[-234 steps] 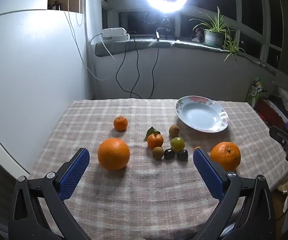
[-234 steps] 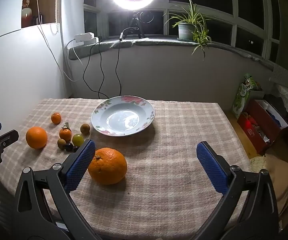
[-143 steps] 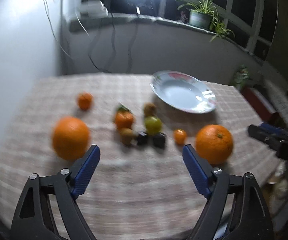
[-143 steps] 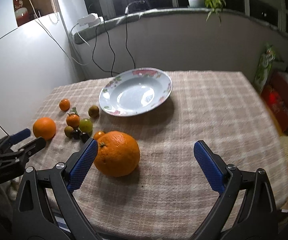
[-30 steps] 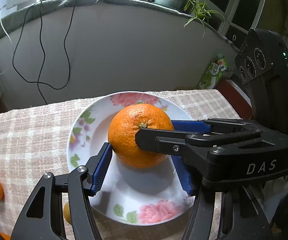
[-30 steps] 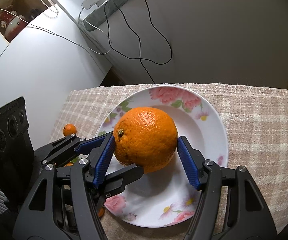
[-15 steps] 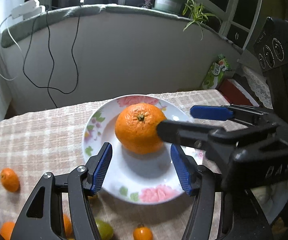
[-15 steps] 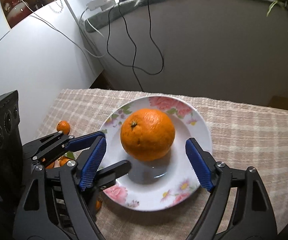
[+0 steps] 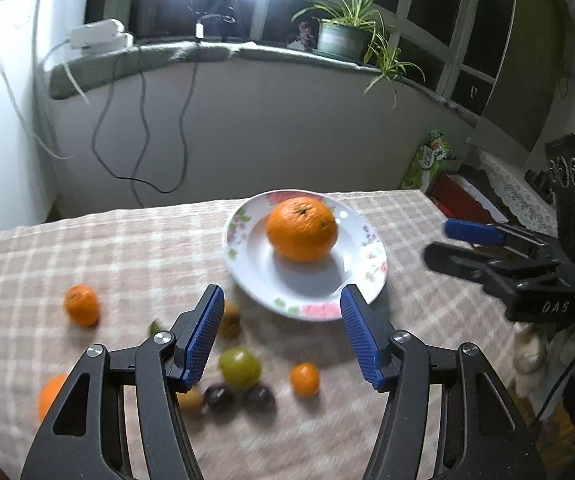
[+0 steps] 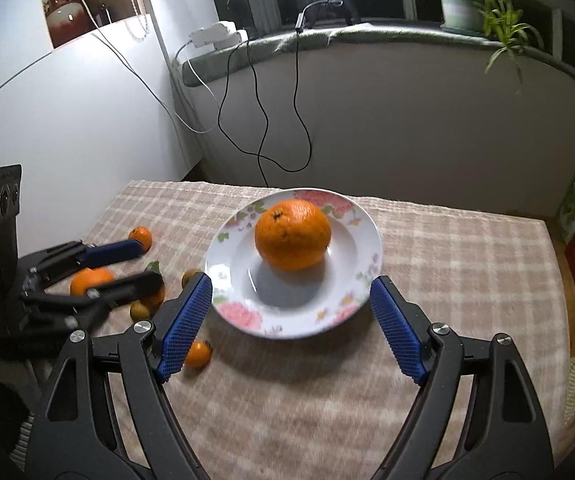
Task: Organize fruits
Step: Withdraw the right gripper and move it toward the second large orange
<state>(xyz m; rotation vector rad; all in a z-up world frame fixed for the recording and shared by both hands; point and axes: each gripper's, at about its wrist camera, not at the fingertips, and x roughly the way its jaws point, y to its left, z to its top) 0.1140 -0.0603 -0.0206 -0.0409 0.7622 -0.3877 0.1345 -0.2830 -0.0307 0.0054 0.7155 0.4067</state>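
Both the left gripper point(image 9: 281, 336) and right gripper point(image 10: 289, 324) gaped empty; the small mandarin point(image 9: 304, 379) on the table looked light, soft-skinned – best pinched gently across its middle.

Left tongs point(image 9: 281, 330) spread wide, blue pads point(image 9: 203, 334) apart, gripping nothing. Right tongs point(image 10: 293, 322) likewise agape and unloaded. Both held level, pointing forward, side by side.

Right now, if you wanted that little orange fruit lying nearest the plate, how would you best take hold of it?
Judging by its shape, grip the small orange fruit across its round middle, coming down from above with the left gripper, whose fingers are open. It is round, so any width works, but the dark fruits sit close beside it; put the fingers front and back.
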